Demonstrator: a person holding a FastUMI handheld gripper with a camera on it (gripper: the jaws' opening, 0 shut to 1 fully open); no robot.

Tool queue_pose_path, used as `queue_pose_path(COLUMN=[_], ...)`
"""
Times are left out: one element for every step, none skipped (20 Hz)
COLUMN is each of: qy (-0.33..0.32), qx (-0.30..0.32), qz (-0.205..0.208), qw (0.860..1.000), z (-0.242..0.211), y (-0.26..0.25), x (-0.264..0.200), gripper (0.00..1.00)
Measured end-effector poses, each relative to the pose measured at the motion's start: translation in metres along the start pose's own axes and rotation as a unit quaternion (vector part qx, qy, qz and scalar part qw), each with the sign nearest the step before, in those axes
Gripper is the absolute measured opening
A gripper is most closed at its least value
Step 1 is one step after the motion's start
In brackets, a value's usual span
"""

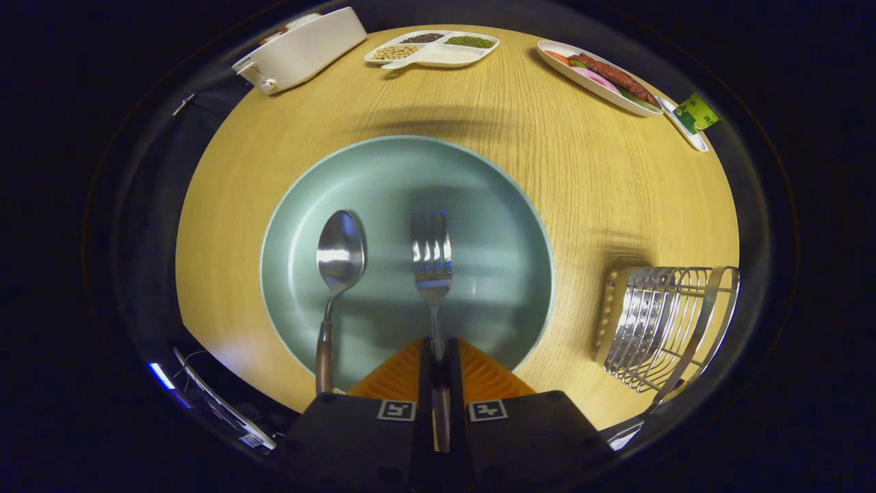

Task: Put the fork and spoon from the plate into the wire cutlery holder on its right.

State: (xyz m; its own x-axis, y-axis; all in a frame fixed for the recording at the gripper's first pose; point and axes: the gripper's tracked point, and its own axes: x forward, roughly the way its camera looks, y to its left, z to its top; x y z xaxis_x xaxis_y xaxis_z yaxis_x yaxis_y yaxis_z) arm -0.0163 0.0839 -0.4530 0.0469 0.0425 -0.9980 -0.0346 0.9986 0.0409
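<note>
A pale green plate [493,205] lies on the wooden table just ahead of my fingers. A steel spoon [339,263] with a wooden handle rests on its left half, bowl pointing away. A steel fork [431,257] is beside it, tines away, its handle running back between my fingers. My gripper [438,356] is shut on the fork's handle, both fingers pressed against it. I cannot tell whether the fork is lifted off the plate. The wire cutlery holder [660,325] stands to the right of the plate on the table.
Beyond the plate, a white divided tray [438,55] holds beans. A white dish [595,82] with food lies far right, a small white dish [684,127] and green packet [698,113] beside it. A white appliance [301,51] sits far left.
</note>
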Motion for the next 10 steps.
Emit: queue_pose_path(qy=[0.000,-0.001,-0.003,-0.004,-0.007,-0.011,-0.016,-0.022,-0.027,-0.031], qx=[0.000,-0.001,0.000,0.001,0.006,0.008,0.010,0.010,0.009,0.007], qz=[0.003,0.004,0.005,0.007,0.011,0.017,0.022,0.026,0.031,0.036], qw=[1.000,1.000,1.000,1.000,1.000,1.000,1.000,0.999,0.999,0.999], z=[0.000,0.001,0.001,0.002,0.003,0.004,0.005,0.007,0.007,0.008], y=[0.000,-0.001,-0.001,-0.001,-0.002,-0.003,-0.004,-0.005,-0.007,-0.008], x=[-0.001,-0.003,-0.004,-0.007,-0.010,-0.015,-0.021,-0.028,-0.037,-0.046], gripper=[0.13,0.11,0.09,0.08,0.08,0.08,0.08,0.08,0.08,0.08])
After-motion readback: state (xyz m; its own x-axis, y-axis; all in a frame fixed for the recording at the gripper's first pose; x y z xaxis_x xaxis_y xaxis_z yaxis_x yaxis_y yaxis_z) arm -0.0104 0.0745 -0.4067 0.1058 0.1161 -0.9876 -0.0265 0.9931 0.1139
